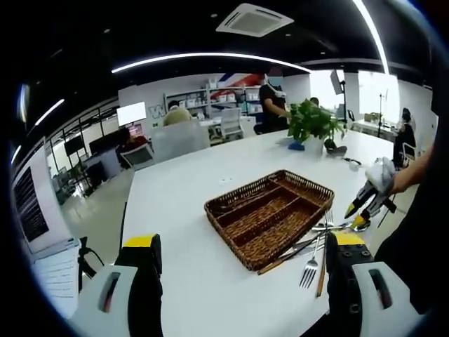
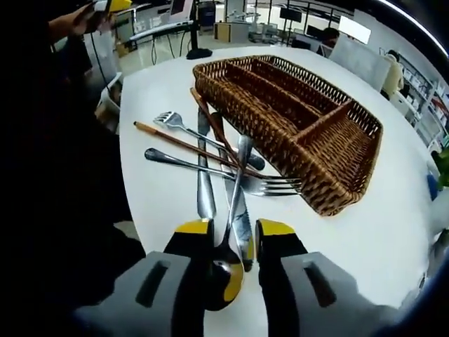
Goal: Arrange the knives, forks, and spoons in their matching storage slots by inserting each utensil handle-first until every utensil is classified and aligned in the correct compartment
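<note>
Spoon (image 2: 231, 232) first: it's lying lengthwise between your right claw's (image 2: 234, 242) yellow-tipped jaws, bowl nearest you and low in the gap, slim polished handle running straight ahead toward the wicker tray (image 2: 351, 151). The jaws flank the bowl closely, but I cannot tell whether they're actually pinching it. Just beyond the tips the cutlery sits in a crossed heap on the white table (image 2: 154, 91): a knife (image 2: 204, 182) running parallel to the spoon just left of it, one fork (image 2: 224, 172) laid across with tines toward the tray, another fork (image 2: 184, 128) tines pointing away left, and thin brown wooden sticks (image 2: 184, 146) slanting through. The tray is woven brown, with long slots and one crosswise end slot. Your left claw (image 1: 242, 246) hangs released, jaws wide apart, the tray (image 1: 270, 214) ahead between them.
</note>
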Demonstrator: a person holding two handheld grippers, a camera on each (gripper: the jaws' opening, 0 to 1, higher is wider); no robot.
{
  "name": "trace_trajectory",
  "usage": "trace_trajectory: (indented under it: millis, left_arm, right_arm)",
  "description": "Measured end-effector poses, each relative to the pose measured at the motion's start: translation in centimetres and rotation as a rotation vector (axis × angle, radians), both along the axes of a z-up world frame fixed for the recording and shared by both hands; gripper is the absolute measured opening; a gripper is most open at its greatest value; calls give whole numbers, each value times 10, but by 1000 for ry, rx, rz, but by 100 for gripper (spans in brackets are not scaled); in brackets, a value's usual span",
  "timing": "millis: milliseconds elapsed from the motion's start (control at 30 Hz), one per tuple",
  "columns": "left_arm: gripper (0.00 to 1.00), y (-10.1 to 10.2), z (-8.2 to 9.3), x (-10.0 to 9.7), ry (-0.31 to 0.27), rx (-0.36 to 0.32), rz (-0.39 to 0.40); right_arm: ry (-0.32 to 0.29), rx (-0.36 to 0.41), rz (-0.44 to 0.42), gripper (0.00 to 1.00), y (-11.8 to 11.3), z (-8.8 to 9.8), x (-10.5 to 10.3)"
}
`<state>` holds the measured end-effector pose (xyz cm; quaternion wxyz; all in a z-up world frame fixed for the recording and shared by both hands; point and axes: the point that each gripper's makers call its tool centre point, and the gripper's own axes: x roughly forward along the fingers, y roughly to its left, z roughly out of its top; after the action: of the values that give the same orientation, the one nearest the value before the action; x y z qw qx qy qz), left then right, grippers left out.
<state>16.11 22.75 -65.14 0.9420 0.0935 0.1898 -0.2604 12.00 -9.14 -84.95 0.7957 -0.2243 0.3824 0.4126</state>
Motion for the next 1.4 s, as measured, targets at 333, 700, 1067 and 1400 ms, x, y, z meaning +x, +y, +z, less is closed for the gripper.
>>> trace_trajectory:
  millis: [333, 700, 1067, 1400]
  left_arm:
    - [100, 3, 1, -3, 3, 5, 7]
    - [100, 3, 3, -5, 3, 4, 11]
    - [100, 3, 0, -5, 6, -2, 14]
    - [100, 7, -1, -5, 3, -8, 25]
  right_arm:
    - [44, -3, 1, 12, 6, -14, -6]
    - [-2, -69, 40, 7, 12, -17, -1]
    - [-18, -96, -1, 1, 11, -16, 7]
    - [4, -106, -27, 0, 10, -15, 6]
